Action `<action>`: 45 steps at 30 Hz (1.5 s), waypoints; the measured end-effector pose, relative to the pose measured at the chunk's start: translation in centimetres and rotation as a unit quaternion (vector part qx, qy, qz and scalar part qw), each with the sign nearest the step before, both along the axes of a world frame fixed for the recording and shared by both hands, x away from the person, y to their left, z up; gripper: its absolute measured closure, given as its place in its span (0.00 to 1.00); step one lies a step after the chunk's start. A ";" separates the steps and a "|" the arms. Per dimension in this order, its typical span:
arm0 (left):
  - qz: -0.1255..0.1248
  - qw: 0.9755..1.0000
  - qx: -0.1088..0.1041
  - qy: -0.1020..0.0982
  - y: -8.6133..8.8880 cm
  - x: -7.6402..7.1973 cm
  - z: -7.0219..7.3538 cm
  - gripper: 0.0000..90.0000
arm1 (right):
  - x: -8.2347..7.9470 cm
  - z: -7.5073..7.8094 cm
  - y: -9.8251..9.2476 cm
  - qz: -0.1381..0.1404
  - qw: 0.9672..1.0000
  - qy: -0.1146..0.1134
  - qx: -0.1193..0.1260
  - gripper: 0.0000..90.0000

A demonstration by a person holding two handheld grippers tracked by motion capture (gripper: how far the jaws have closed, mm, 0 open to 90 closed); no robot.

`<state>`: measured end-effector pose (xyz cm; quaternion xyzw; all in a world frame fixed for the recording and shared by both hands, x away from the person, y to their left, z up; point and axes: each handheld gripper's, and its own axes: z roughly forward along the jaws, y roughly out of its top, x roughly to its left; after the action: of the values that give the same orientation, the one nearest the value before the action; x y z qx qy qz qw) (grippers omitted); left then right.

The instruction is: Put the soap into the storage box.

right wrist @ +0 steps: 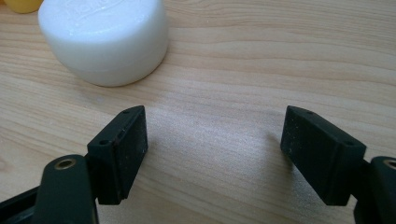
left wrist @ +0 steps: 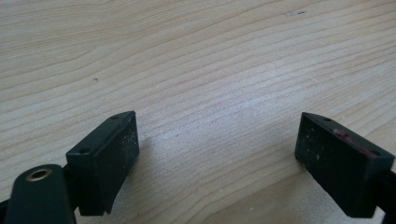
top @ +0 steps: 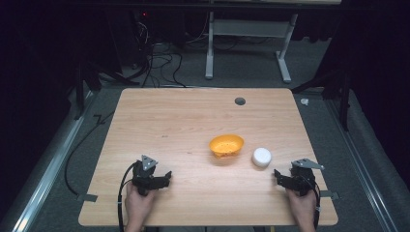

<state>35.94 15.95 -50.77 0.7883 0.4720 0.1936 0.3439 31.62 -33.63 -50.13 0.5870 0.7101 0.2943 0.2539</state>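
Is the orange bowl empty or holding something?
Empty: the high view looks down into the bowl and shows only its orange inside; the white lid sits beside it.

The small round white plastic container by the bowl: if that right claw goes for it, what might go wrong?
Two risks, as guesses. The small round white plastic container looks smooth and rounded, so the open right claw might squeeze it out sideways. It also sits close beside the shallow orange plastic bowl, apart from it, so a push could knock one into the other on the wooden table.
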 end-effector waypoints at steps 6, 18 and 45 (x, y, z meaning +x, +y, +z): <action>0.000 1.000 0.000 0.000 0.0 0.0 0.0 0.15 | 0.0 0.0 0.1 -0.001 1.000 0.000 0.001 0.26; 0.000 1.000 0.000 0.000 0.0 0.0 0.0 0.16 | 0.0 0.0 0.1 0.000 1.000 -0.002 0.002 0.26; -0.002 1.000 -0.001 0.000 0.0 0.0 0.0 0.15 | -0.8 0.4 0.5 0.006 1.000 -0.015 0.010 0.23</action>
<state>35.90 15.95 -50.77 0.7890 0.4709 0.1925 0.3446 30.80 -33.15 -49.70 0.5804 0.7070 0.3121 0.2567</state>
